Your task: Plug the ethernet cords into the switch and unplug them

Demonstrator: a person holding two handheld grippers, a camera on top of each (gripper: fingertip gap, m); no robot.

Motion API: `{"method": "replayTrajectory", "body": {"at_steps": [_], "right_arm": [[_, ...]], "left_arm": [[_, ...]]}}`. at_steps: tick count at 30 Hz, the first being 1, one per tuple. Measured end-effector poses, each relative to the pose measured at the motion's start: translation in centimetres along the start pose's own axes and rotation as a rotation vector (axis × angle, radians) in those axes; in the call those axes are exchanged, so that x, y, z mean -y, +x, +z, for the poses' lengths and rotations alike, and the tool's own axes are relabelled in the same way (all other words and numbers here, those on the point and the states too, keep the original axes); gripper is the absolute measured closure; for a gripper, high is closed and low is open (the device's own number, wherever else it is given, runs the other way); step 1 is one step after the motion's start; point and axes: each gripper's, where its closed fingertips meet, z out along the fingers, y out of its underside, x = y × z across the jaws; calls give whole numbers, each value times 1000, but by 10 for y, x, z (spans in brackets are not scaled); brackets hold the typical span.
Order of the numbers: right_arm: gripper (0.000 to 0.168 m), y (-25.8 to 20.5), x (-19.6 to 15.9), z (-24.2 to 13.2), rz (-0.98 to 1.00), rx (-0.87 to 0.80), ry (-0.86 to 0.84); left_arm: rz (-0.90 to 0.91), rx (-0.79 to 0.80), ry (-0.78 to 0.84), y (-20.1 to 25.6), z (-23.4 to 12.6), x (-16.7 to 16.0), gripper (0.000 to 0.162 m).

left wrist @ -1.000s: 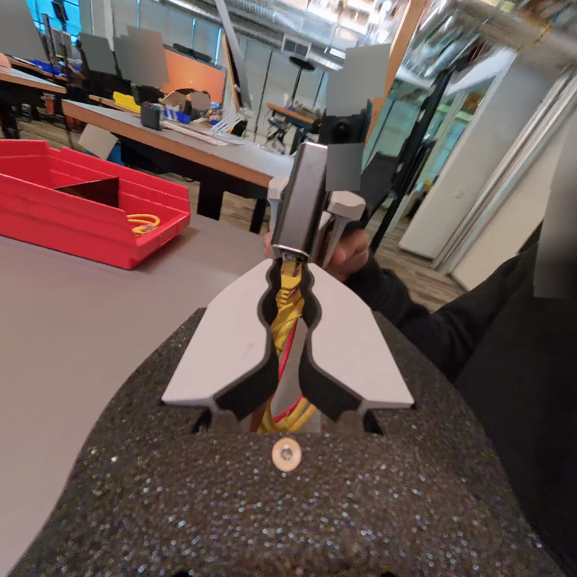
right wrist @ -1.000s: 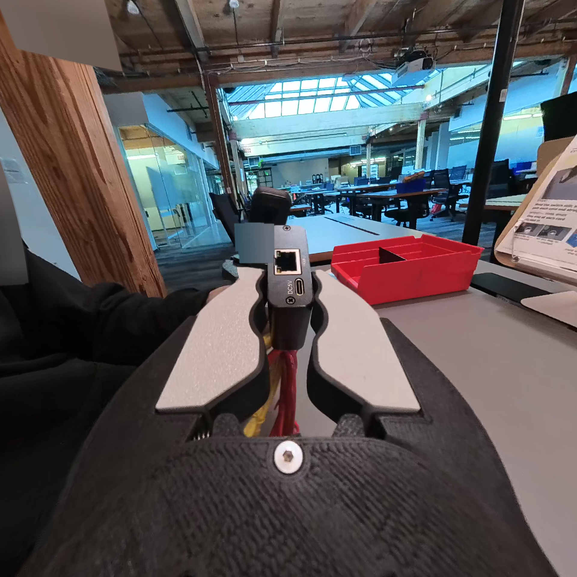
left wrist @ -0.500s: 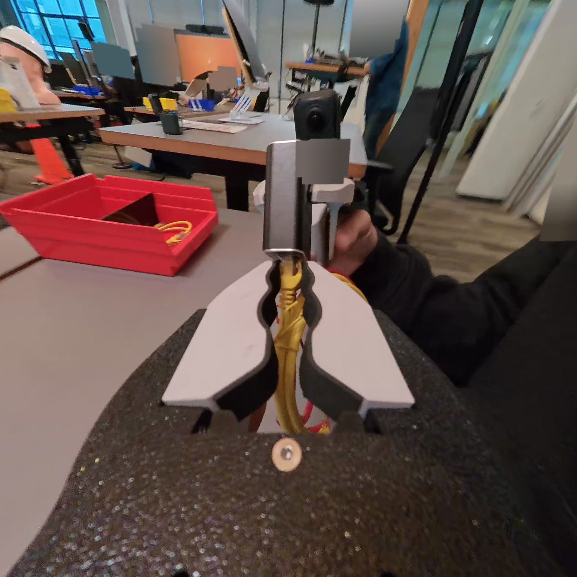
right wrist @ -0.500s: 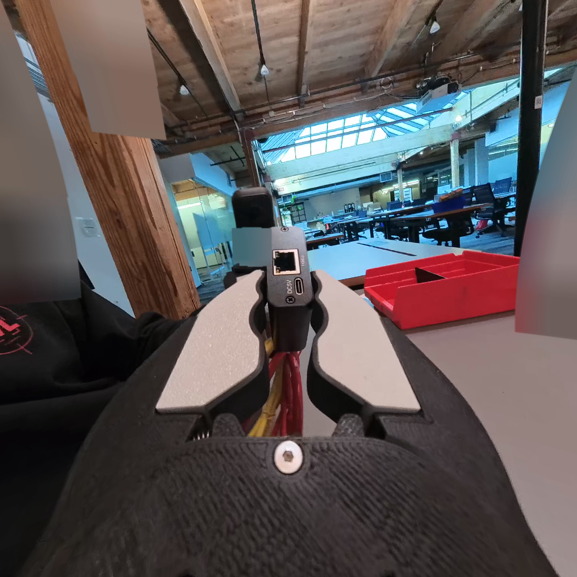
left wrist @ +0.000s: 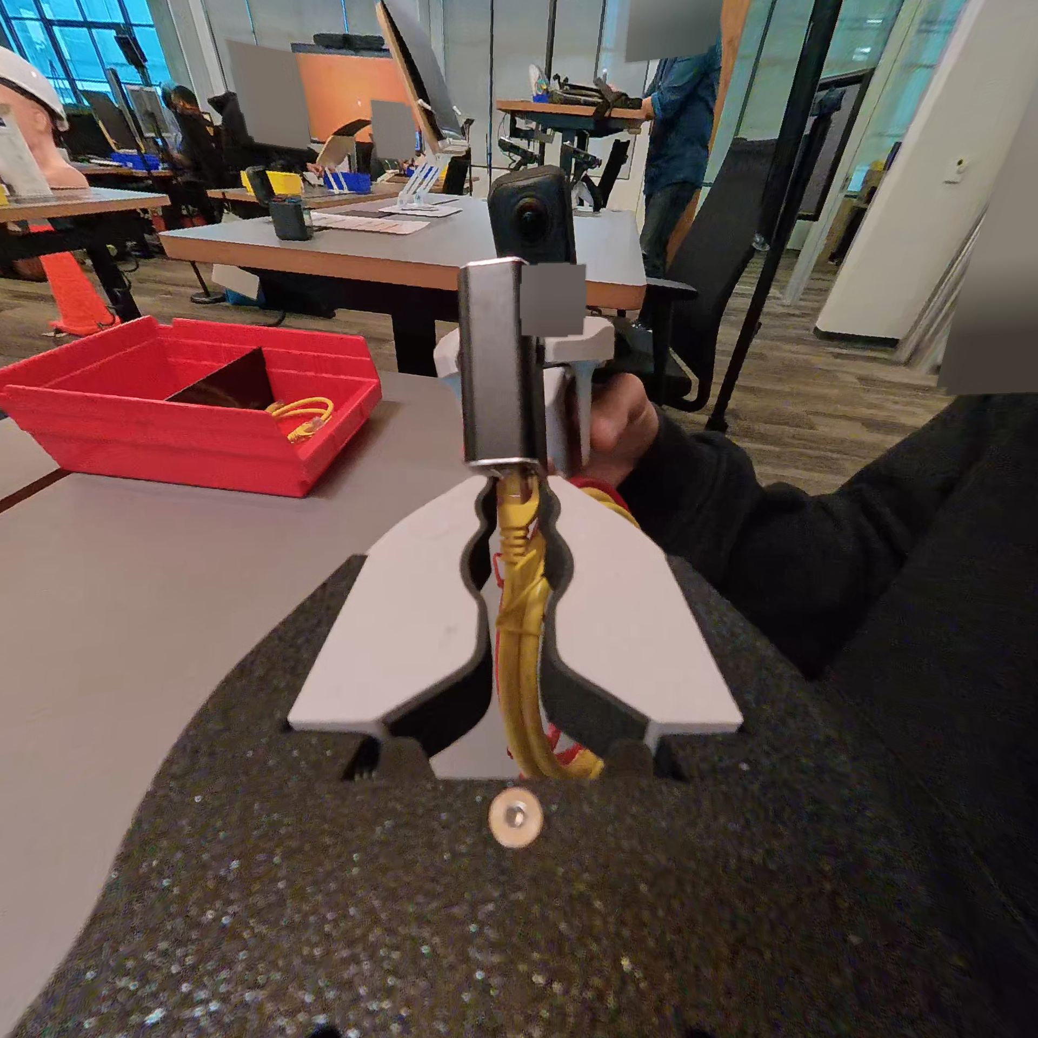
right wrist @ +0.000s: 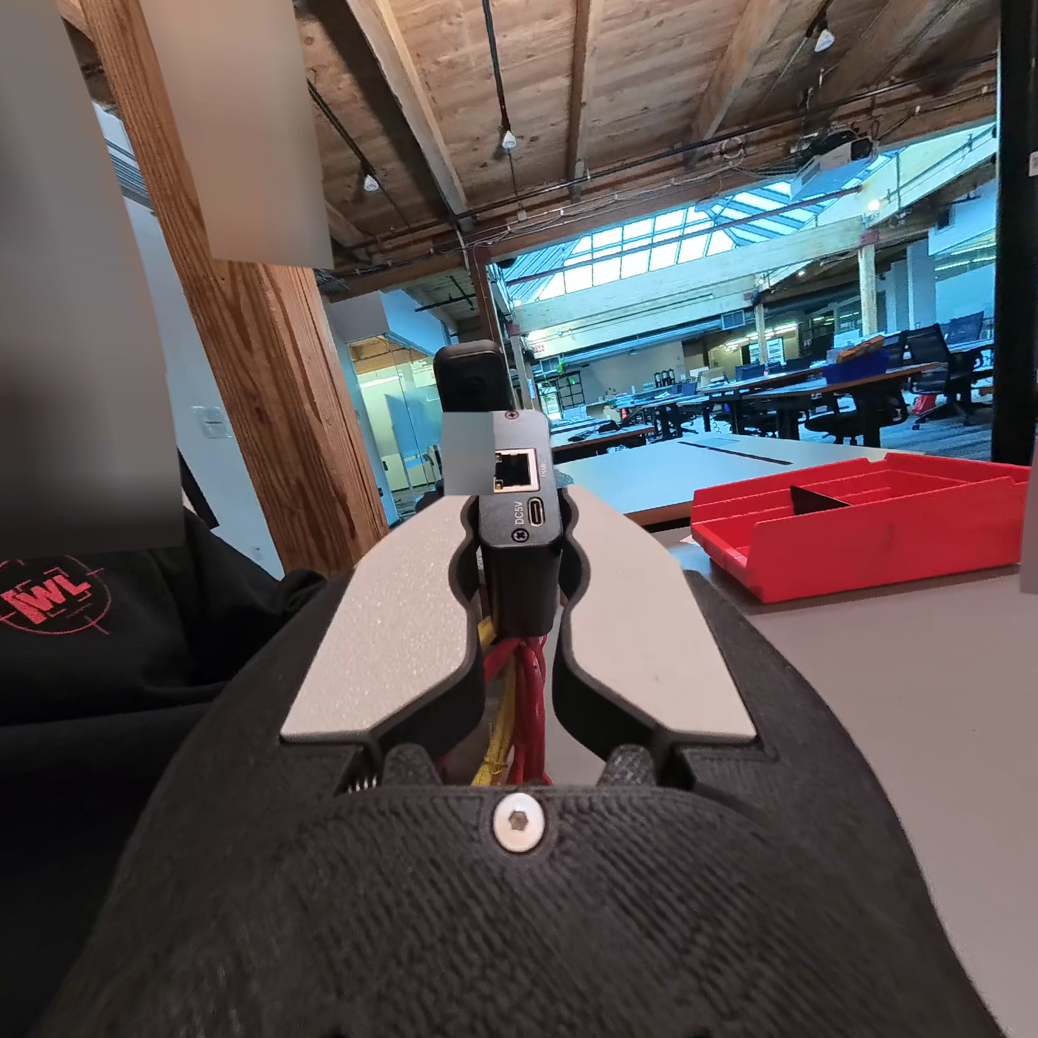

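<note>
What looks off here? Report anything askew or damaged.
Nothing is damaged or spilled. One oddity: the switch is off the table, clamped upright in the right tool, while the yellow cord in the left tool is bundled in a wrapped loop, its plug at the switch's underside.

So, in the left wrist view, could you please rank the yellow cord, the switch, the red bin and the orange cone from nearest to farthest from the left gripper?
1. The yellow cord, clamped between the left gripper fingers.
2. The switch, directly ahead at the fingertips, cord plugged in.
3. The red bin, on the table to the left.
4. The orange cone, on the floor beyond the bin, far left.
</note>
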Motion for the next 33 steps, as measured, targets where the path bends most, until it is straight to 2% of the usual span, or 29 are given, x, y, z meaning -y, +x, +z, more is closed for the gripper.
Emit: {"method": "replayTrajectory", "body": {"at_steps": [7, 16, 33], "right_arm": [[142, 0, -1, -1, -13, -11, -11], [142, 0, -3, 3, -27, -20, -28], [142, -1, -1, 1, -44, -29, -29]], "left_arm": [[-17, -10, -2, 2, -1, 3, 144], [9, 36, -68, -2, -5, 0, 148], [23, 61, -81, -1, -3, 0, 148]]}}
